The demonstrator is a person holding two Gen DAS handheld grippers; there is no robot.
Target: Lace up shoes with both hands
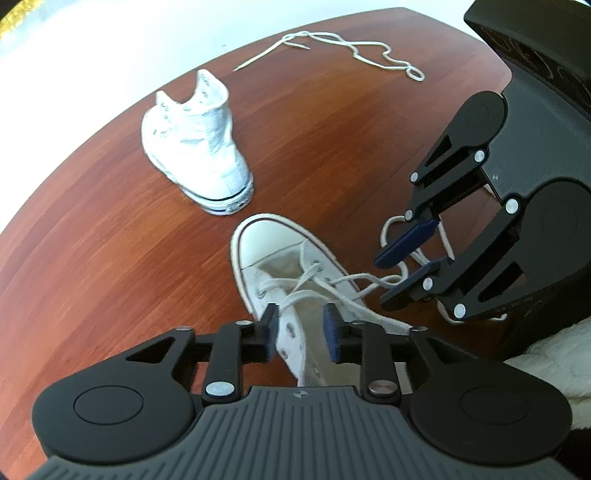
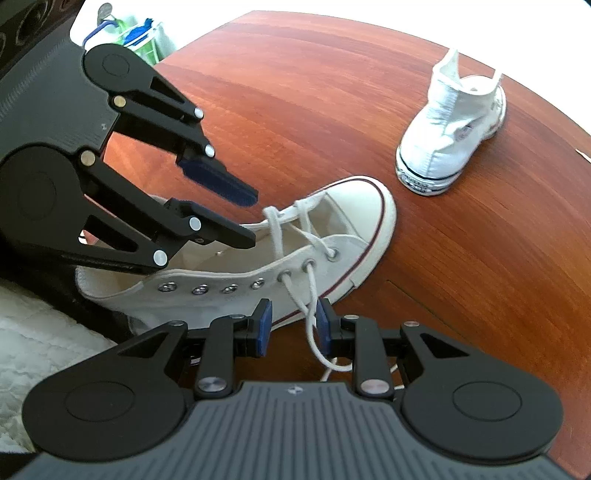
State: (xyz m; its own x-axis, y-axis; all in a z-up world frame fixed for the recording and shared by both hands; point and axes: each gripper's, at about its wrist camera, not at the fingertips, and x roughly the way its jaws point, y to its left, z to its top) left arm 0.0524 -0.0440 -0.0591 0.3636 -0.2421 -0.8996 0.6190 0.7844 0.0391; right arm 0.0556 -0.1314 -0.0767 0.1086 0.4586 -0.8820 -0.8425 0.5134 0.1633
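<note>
A white high-top shoe (image 1: 280,254) (image 2: 347,206) lies on the reddish wooden table (image 1: 332,147) (image 2: 314,92), with its toe pointing away in the left wrist view. Its white lace (image 1: 354,280) (image 2: 312,295) is crossed through the front eyelets only. My left gripper (image 1: 301,330) (image 2: 247,216) is open and straddles the shoe's eyelet flap above the tongue. My right gripper (image 2: 293,325) (image 1: 391,278) is open beside the shoe. Two lace strands hang from the eyelets through its gap, close to the right pad (image 2: 322,321).
A second white high-top (image 1: 199,147) (image 2: 450,136) stands upright farther out on the table. A loose white lace (image 1: 354,51) lies near the far edge. White fluffy fabric (image 1: 554,354) (image 2: 37,332) sits at the near side. A wire basket (image 2: 140,33) stands beyond the table.
</note>
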